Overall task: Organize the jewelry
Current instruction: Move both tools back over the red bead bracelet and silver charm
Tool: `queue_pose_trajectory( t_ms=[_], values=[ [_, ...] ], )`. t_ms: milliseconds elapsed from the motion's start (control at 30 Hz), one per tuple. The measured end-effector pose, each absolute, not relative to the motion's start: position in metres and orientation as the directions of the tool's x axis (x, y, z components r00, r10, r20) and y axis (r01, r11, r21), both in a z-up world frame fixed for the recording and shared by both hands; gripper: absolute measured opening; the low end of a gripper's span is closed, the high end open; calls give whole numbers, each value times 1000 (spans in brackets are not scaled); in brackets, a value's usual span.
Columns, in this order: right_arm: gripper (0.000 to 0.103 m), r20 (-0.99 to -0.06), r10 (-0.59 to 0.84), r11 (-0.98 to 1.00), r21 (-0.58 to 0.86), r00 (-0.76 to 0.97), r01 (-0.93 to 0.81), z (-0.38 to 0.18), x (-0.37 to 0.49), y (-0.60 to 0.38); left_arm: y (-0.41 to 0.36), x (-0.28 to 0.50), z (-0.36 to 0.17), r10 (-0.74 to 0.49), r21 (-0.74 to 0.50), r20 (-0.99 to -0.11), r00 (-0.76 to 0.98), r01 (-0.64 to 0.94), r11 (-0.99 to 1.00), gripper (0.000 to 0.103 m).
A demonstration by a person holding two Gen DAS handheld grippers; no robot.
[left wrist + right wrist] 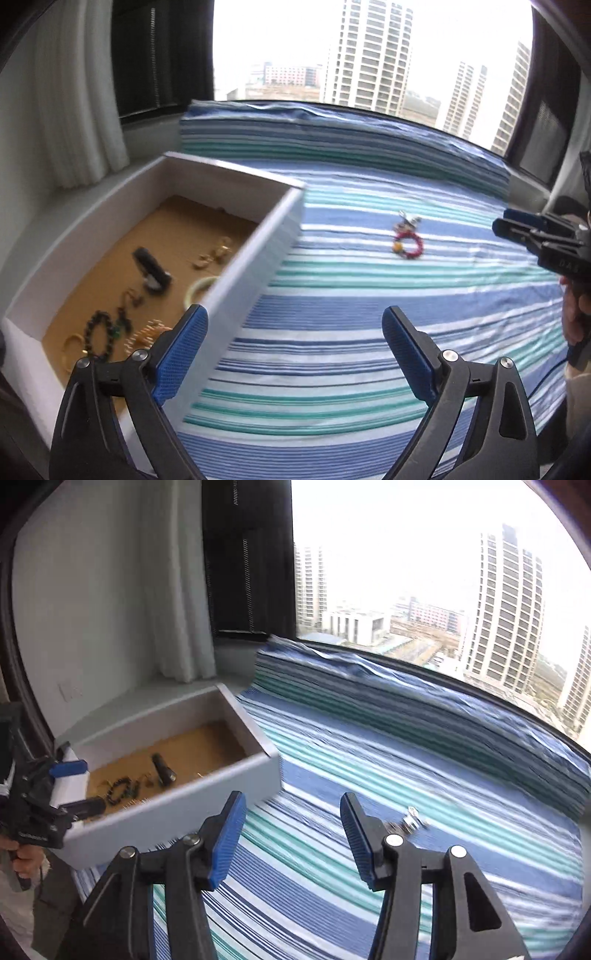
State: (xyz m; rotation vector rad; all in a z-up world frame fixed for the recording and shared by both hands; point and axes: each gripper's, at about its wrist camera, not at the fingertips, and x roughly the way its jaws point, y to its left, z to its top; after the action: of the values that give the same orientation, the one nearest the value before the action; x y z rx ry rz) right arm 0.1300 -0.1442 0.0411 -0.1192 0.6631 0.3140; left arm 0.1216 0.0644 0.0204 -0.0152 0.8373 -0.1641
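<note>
A white box (258, 254) with a brown lining sits at the left of the striped cloth (351, 332). Inside lie a black bead bracelet (96, 332), gold earrings (214, 254), a pale green bangle (199, 288) and a black piece (151, 271). A red bead bracelet (408, 245) with a silver trinket (408, 219) lies alone on the cloth. My left gripper (293, 317) is open and empty beside the box's right wall. My right gripper (291, 799) is open and empty over the cloth, with the silver trinket (412, 819) just past its right finger. The red bracelet is hidden in the right wrist view.
The cloth rises in a fold (332, 140) against a large window. A white curtain (177, 590) and a grey ledge stand behind the box (184, 808). A hand holds my left gripper (77, 786) at the box's near end. My right gripper (498, 223) shows at the right edge.
</note>
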Motion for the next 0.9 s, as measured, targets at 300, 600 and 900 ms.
queue_pose_trajectory(
  t_ms=[300,600,900],
  values=[
    [54,-754,38,999,52,655,1,-109,73,-247,-56,135,-82,-211,-68,-807,552,267,961,95],
    [54,-752,6,997,55,660,53,-147,54,-259,-75,140,-110,-171,-24,-802,573,256,966,95],
    [54,-735,-26,999,2,678,41,-155,48,-252,-79,143,-115,-175,-21,-837,519,289,957,96]
  ],
)
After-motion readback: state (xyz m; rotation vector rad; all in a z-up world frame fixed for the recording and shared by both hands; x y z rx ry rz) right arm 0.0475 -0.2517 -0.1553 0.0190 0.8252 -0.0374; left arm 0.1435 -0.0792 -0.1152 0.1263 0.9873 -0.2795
